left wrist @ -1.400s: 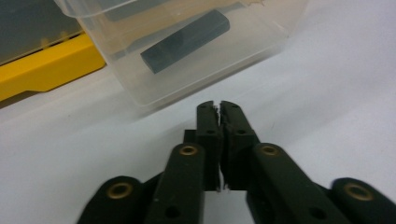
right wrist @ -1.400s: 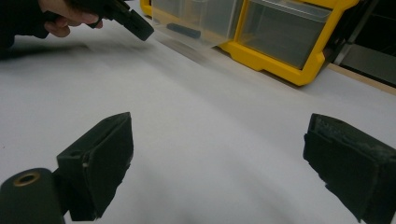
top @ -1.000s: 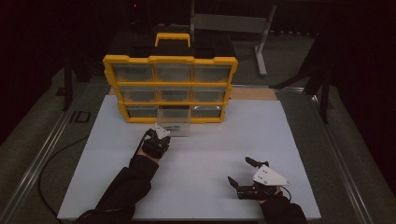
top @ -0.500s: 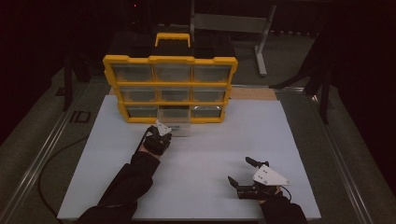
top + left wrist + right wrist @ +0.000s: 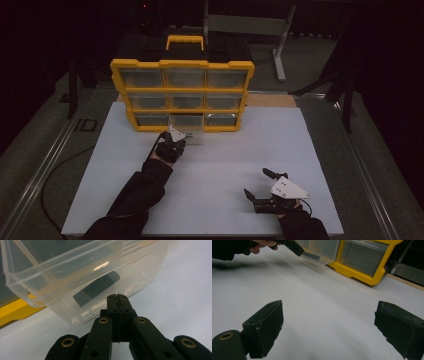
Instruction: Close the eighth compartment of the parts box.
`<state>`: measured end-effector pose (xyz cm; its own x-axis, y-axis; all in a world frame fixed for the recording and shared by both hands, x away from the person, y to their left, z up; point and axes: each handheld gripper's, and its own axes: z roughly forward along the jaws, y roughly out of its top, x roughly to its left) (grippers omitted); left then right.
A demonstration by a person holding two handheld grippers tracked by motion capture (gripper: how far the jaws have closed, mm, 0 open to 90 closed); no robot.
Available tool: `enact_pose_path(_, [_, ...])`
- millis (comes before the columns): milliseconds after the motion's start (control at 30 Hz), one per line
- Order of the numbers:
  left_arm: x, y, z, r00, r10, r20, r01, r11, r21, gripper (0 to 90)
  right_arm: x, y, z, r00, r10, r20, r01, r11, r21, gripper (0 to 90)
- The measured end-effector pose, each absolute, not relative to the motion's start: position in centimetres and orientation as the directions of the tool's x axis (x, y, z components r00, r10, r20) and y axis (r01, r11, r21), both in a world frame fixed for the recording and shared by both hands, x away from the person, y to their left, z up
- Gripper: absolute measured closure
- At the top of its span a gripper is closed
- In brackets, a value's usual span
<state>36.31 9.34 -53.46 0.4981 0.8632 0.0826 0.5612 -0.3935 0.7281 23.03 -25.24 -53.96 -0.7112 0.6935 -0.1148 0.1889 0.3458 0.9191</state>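
Drawer halfway out at twelve o'clock!
Left gripper (image 5: 117,298) clenched on the clear drawer's (image 5: 187,122) front lip; right gripper (image 5: 260,186) released, idle at five. Pull crookedly and it could jam, spilling the dark block (image 5: 96,288).

Left gripper (image 5: 172,141) jaws pressed together, right gripper (image 5: 260,184) jaws spread wide

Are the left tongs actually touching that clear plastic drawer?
Touching. In the left gripper view the shut left tongs meet the clear drawer at its front wall, with no gap between tips and plastic.
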Motion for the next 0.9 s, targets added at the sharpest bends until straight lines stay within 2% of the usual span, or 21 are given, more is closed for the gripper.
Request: enact_pose_path(900, [38.7, 9.1, -54.1, 0.474, 0.877, 0.076, 0.586, -0.378, 0.716, 90.0, 23.0, -25.3, -54.0, -0.711, 0.694, -0.111, 0.191, 0.343, 0.92, 8.6])
